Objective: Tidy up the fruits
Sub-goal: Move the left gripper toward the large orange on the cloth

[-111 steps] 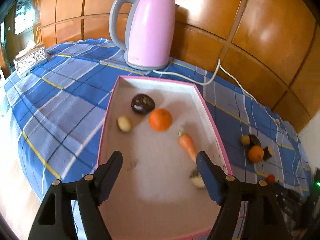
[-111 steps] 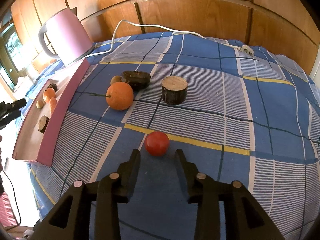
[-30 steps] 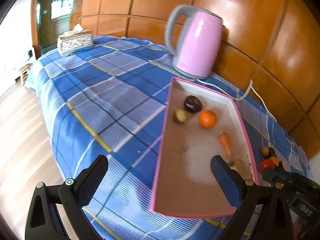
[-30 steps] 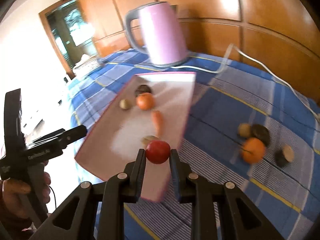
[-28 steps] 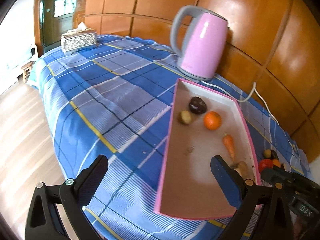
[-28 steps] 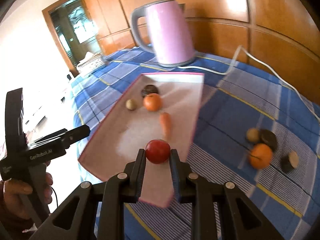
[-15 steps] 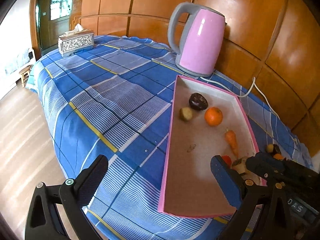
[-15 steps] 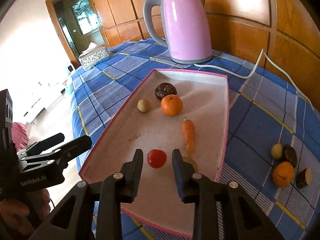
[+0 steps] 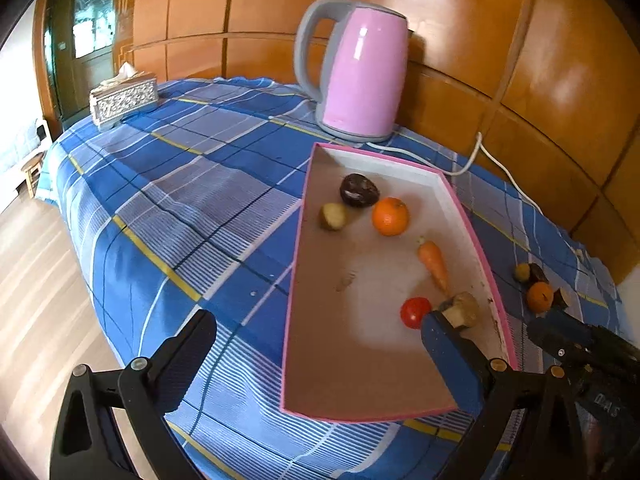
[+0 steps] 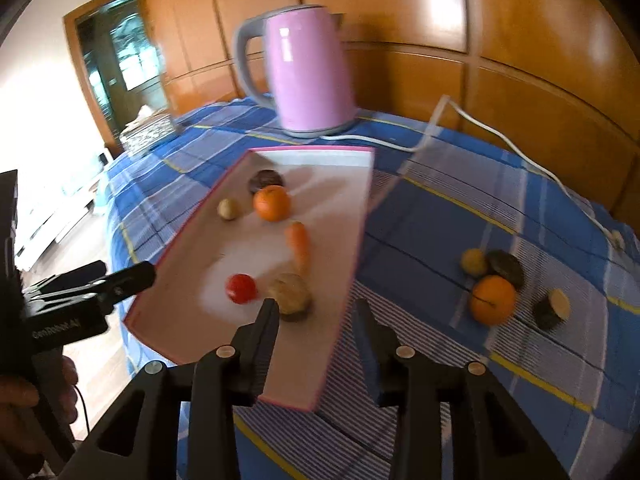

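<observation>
A pink-rimmed tray (image 9: pixel 298 264) (image 10: pixel 362 216) lies on the blue plaid cloth. In it are a dark round fruit (image 9: pixel 359 189), a small tan fruit (image 9: pixel 333 216), an orange (image 9: pixel 390 216) (image 10: pixel 271 203), a carrot (image 9: pixel 433 263) (image 10: pixel 299 245), a red tomato (image 9: pixel 415 311) (image 10: pixel 241 288) and a brown stub (image 9: pixel 460 309) (image 10: pixel 289 293). My right gripper (image 10: pixel 316 312) is open and empty above the tray's near right edge. My left gripper (image 9: pixel 316 340) is wide open and empty over the tray's near left corner.
A pink kettle (image 9: pixel 356 68) (image 10: pixel 306 68) with a white cord (image 10: pixel 480 128) stands behind the tray. An orange (image 10: pixel 492 299), a dark fruit (image 10: pixel 505 264), a small yellow fruit (image 10: pixel 473 261) and a cut stub (image 10: pixel 554 308) lie right of the tray. A tissue box (image 9: pixel 124 98) sits far left.
My right gripper opened and let the tomato go into the tray, then pulled back and to the right. My left gripper stayed wide open, shifting only slightly.
</observation>
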`<state>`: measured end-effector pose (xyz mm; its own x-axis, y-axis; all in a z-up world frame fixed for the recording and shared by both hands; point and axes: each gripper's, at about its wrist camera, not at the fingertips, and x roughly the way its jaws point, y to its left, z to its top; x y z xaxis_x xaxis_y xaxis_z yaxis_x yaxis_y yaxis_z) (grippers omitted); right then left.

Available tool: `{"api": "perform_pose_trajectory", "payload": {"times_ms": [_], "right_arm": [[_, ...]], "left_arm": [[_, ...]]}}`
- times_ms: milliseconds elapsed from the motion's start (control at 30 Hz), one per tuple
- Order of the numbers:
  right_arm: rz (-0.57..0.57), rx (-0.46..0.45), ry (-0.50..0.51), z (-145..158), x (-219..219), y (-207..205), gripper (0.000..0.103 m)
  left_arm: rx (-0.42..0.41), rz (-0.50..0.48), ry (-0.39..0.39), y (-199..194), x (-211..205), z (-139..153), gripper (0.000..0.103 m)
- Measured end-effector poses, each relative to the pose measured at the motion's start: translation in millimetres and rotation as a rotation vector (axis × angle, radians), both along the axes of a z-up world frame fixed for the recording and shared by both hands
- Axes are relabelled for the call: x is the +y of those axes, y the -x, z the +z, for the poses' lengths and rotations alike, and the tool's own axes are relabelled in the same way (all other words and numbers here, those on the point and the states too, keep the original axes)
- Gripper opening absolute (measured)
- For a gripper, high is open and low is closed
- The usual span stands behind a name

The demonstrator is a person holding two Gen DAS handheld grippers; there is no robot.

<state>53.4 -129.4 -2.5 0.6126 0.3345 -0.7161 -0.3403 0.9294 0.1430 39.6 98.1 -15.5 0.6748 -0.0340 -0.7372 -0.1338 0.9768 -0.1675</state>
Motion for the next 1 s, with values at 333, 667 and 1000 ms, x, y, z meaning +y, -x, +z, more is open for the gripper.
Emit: {"api": "perform_pose_trajectory", "payload": {"times_ms": [333,667,1000], "right_arm": [[-0.167,0.006,0.014,-10,-52,12,0.046],[-0.325,0.025,0.023,-22,-100,19,0.046],[-0.475,0.05,0.036,-35,-144,27,0.046]], "left_arm": [[-0.014,-0.076,-0.032,2,-24,5,0.103],[-0.008,-0.129,-0.047,1,-42,5,0.103],[-0.009,-0.239,-0.073,-2,-75,6,0.103]]}}
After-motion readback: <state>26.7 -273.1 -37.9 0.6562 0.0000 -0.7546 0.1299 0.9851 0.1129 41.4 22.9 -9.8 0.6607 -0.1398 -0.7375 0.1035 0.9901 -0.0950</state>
